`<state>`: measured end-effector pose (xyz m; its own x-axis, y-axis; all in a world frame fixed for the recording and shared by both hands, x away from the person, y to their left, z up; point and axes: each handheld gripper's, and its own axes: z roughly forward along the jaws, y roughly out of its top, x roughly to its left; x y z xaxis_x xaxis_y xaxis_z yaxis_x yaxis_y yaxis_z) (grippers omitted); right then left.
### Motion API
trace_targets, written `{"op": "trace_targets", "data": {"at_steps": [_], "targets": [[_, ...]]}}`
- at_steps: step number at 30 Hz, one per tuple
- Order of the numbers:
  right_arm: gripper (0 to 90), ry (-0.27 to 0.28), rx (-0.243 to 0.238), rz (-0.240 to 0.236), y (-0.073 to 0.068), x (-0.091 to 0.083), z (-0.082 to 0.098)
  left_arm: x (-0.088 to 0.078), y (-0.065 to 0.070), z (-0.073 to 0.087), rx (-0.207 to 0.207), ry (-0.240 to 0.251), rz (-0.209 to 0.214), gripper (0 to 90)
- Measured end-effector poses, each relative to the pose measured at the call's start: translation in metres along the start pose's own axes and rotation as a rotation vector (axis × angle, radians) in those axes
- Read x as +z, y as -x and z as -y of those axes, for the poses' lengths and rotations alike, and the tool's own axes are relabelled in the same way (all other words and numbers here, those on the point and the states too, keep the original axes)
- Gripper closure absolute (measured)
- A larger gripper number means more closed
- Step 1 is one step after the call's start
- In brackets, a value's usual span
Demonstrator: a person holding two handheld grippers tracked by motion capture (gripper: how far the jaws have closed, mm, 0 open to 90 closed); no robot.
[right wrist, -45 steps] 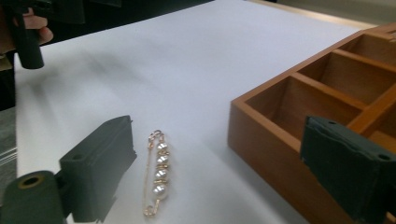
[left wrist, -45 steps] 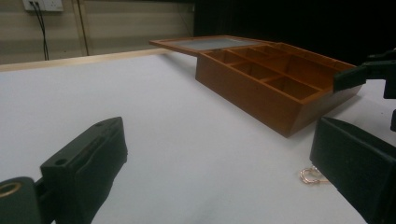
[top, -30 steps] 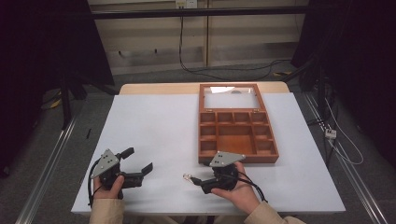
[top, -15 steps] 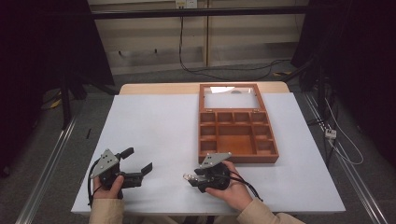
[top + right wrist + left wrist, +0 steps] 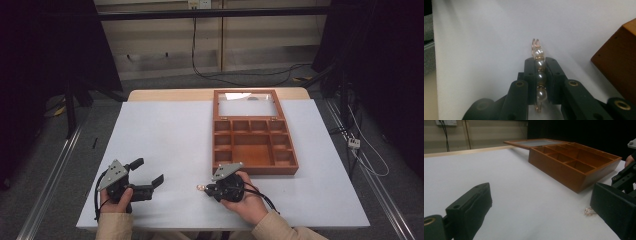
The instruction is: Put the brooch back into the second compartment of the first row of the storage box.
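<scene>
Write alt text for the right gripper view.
The right gripper has its two black jaws closed on a gold hair clip set with pearls, whose forked tip pokes out ahead. Below lies a white table; a wooden box corner shows at right.

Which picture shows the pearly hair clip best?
The right gripper view: the pearl hair clip sits close up, clamped between the right gripper jaws. The high view shows a tiny glint; the left gripper view shows its gold tip.
</scene>
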<state>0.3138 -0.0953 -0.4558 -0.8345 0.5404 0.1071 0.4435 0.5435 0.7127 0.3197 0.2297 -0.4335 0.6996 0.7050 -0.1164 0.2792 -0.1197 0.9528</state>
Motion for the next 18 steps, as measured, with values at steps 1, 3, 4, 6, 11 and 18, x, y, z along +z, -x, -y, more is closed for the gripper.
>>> {"op": "trace_targets", "data": {"at_steps": [1, 3, 4, 6, 11, 18], "targets": [[80.8, 0.002, 0.003, -0.003, 0.000, 0.000, 0.000, 0.000, 0.000, 0.000, -0.001, 0.001, 0.001, 3.7], [80.8, 0.006, 0.020, -0.023, 0.002, -0.001, 0.000, 0.000, 0.000, 0.000, 0.000, 0.001, 0.000, 3.7], [80.8, 0.009, 0.024, -0.031, 0.002, -0.002, 0.000, 0.000, 0.000, 0.000, -0.002, 0.000, 0.000, 3.7], [80.8, 0.013, 0.023, -0.026, 0.003, -0.004, 0.000, -0.001, 0.000, 0.000, -0.001, -0.001, 0.000, 3.8], [80.8, 0.032, 0.041, -0.038, 0.008, -0.010, -0.002, -0.001, 0.000, 0.000, 0.000, 0.001, 0.000, 3.7], [80.8, 0.047, 0.058, -0.052, 0.013, -0.019, -0.005, 0.000, 0.000, 0.000, 0.001, 0.001, 0.002, 3.7]]}}
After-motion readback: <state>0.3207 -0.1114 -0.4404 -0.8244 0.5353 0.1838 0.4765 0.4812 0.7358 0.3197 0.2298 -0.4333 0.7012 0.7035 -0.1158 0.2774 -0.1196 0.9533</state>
